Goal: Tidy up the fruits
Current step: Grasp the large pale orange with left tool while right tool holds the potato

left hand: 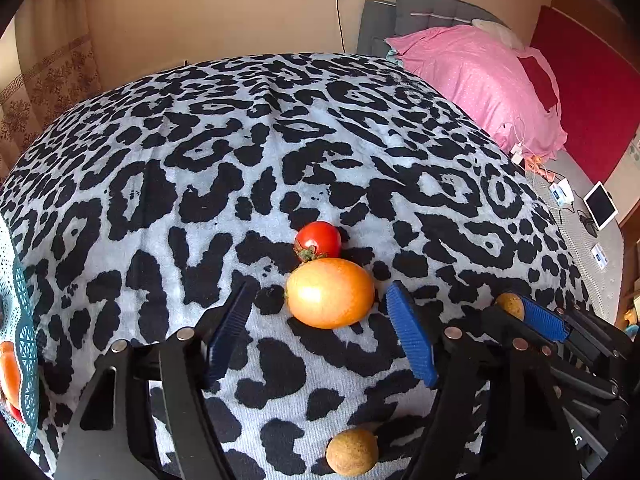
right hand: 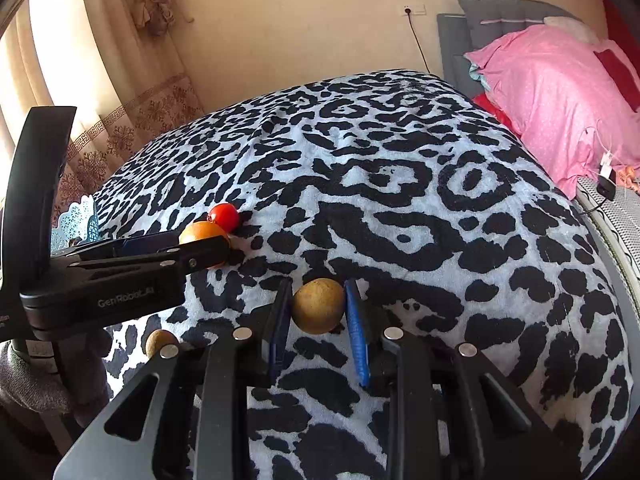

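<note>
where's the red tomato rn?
On the leopard-print blanket, the red tomato is just beyond and touching the orange fruit, ahead of the open left gripper.

Sunlit curtains (right hand: 100, 80), beige wall (right hand: 300, 20)

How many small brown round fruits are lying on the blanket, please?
2: one brown fruit between the right hand-held gripper fingers, another nearer, beside the left hand-held gripper. Others may be hidden.
</note>
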Available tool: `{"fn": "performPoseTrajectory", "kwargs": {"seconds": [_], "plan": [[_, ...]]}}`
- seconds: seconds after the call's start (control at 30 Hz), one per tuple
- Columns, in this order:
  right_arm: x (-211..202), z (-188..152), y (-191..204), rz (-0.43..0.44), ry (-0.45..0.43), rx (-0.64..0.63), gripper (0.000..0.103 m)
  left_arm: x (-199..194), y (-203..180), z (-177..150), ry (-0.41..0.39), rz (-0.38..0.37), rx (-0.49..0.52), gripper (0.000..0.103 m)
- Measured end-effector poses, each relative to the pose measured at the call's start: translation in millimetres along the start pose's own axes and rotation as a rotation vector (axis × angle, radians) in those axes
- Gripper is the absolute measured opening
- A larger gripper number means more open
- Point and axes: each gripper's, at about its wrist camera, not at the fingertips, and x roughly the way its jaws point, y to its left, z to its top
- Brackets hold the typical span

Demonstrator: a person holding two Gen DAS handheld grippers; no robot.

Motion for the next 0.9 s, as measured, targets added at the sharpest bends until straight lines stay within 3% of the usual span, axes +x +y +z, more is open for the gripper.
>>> {"fn": "performPoseTrajectory", "kwargs": {"seconds": [0.27, 0.9], "plan": [[2, -1, -1, 0.003, 0.004, 0.007, 0.027, 10, 0, 2, 0.015, -0.020, -0.018, 0.047], [0, -2, 1, -0.017, -0.009, -0.004, 0.027, -23, -2, -9, -0.036, 0.010, -0.019, 0.047]]}}
